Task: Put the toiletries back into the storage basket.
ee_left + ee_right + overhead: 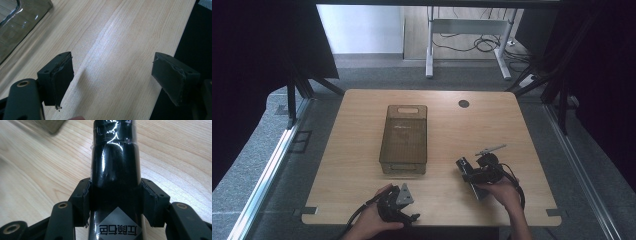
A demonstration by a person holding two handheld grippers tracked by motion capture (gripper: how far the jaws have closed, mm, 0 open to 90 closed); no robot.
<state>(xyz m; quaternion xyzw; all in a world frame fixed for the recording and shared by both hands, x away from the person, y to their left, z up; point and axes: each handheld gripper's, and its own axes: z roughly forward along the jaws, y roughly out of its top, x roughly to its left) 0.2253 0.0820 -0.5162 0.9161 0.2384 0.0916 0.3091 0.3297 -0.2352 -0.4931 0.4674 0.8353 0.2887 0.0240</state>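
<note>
A glossy black packet (pixel 115 157) with a grey diamond label lies along the wooden table (pixel 447 130), and my right gripper (pixel 115 200) is shut on it, both pads pressed against its sides. From above, that gripper (pixel 473 172) sits right of centre near the front edge, with the packet (pixel 463 165) sticking out toward the bin. My left gripper (pixel 112 75) is open over bare wood with nothing between its jaws. It shows in the high view (pixel 404 201) at the front edge, just below the bin.
A translucent brown bin (pixel 406 107) stands lengthwise in the middle of the table, and its corner (pixel 15 27) appears at the top left of the left gripper view. A dark cable hole (pixel 463 103) lies at the back. The table's edge (pixel 172 50) runs close beside the left gripper.
</note>
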